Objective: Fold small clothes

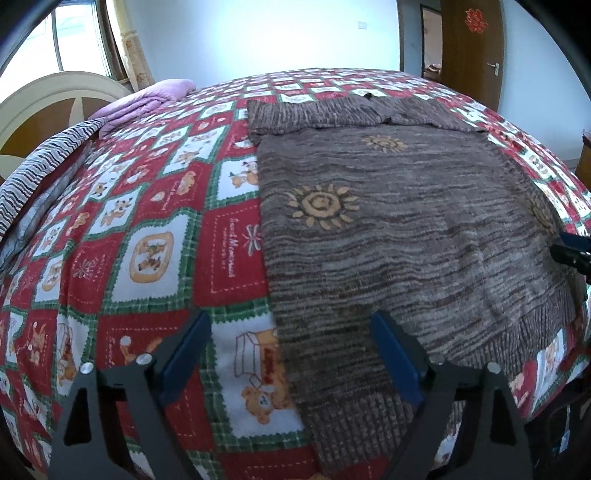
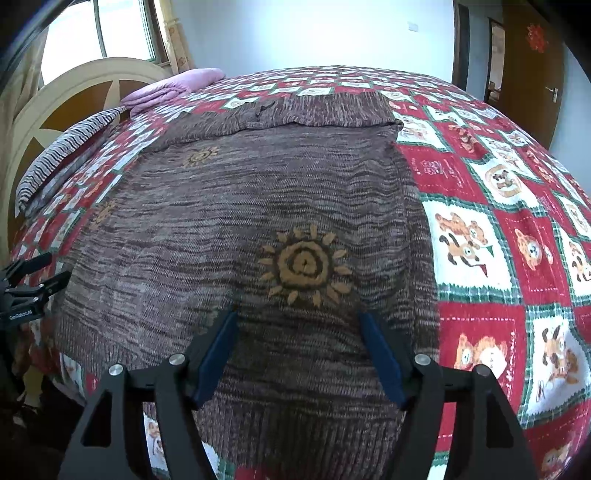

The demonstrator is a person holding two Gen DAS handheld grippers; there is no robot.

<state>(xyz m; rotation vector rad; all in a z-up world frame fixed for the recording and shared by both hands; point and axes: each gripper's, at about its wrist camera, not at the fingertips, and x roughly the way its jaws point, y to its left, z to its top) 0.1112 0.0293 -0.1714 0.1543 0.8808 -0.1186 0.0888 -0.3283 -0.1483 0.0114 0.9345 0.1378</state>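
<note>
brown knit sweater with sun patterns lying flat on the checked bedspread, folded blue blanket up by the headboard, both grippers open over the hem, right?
One slip: the folded blanket by the headboard is purple, not blue, as the left wrist view shows. The rest stands: the sweater lies flat on the bedspread, left gripper and right gripper open.

Bedspread open both sides of sweater; pillows far corner.

Daylight floods in from the window at upper left, and you see the white wall glare nearly blown out. Both views bulge strongly, with dark corners. The bedspread stays evenly lit, sharp, shadows faint.
</note>
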